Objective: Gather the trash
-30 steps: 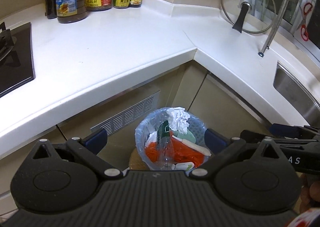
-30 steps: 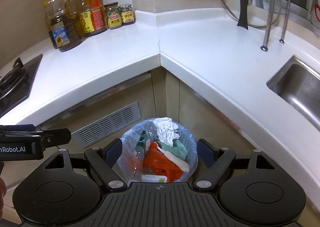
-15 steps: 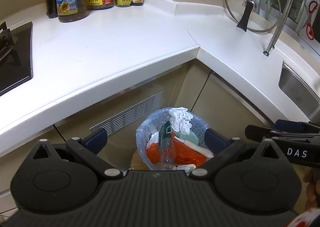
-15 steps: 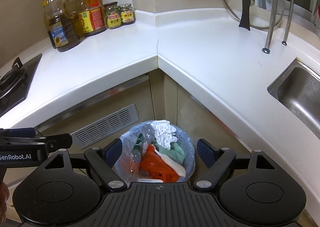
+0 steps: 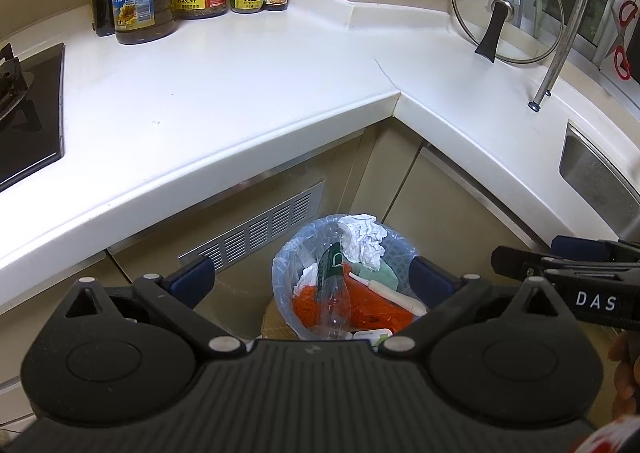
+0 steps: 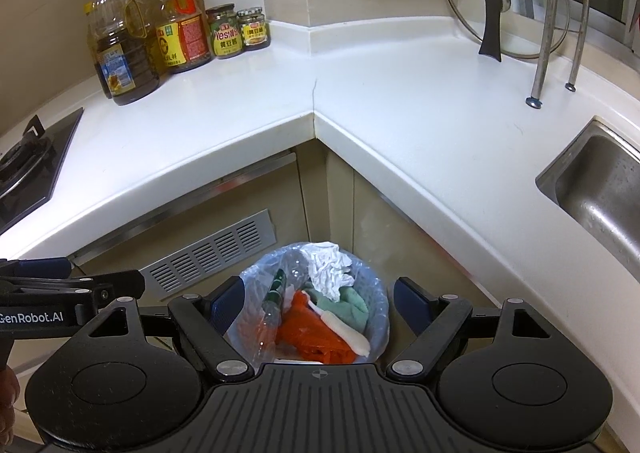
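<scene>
- Here, the one relation that counts: the small round bin lined with a pale blue plastic bag [image 5: 348,277] stands on the floor in the inner corner under the white table [image 5: 240,85], below and straight ahead of both sets of jaws, between the fingers in each wrist view.
- The left gripper [image 5: 310,279] hangs above the bin with its jaws spread wide and nothing between them; the bin's left rim lies just inside its left finger.
- The bin is full to the rim. From left to right it holds a clear plastic bottle with a dark green label [image 5: 330,285], its long axis running from the near rim toward the far rim, crumpled orange plastic [image 5: 360,305], a crumpled white paper wad [image 5: 362,239] at the far rim, a pale green cloth [image 6: 352,303] and a white stick-like piece [image 5: 392,293] lying slantwise.
- The right gripper [image 6: 314,299] also has its jaws wide apart and empty, with the bin centred between its fingers.
- Both grippers seem about equally near; I judge the bag's rim to be the likely next grasp, one side each.
- The table shows no loose trash.
</scene>
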Tool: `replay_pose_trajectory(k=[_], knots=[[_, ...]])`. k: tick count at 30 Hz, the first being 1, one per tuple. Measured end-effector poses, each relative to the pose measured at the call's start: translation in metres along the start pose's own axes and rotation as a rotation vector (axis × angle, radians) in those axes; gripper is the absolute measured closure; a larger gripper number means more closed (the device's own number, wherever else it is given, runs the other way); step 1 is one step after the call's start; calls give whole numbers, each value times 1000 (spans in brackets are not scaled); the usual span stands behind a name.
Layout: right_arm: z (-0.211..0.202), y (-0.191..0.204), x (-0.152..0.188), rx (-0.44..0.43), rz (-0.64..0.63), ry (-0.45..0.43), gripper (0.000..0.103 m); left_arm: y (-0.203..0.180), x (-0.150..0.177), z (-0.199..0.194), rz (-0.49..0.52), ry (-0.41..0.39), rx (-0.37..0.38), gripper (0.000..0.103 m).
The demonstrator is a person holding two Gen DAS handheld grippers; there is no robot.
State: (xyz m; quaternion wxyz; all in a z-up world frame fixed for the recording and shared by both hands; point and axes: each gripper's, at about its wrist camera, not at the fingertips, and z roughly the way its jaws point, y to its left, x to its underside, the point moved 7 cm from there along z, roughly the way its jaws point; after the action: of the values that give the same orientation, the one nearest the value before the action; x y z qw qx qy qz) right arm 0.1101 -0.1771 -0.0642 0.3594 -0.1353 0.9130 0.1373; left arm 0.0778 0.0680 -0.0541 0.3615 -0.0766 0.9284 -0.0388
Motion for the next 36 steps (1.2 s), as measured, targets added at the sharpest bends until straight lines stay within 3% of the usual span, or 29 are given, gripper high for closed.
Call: replay_pose_trajectory(k=[36], knots=[[1, -1, -3, -1, 3, 0, 22, 0, -1, 1, 11, 4, 3, 1]])
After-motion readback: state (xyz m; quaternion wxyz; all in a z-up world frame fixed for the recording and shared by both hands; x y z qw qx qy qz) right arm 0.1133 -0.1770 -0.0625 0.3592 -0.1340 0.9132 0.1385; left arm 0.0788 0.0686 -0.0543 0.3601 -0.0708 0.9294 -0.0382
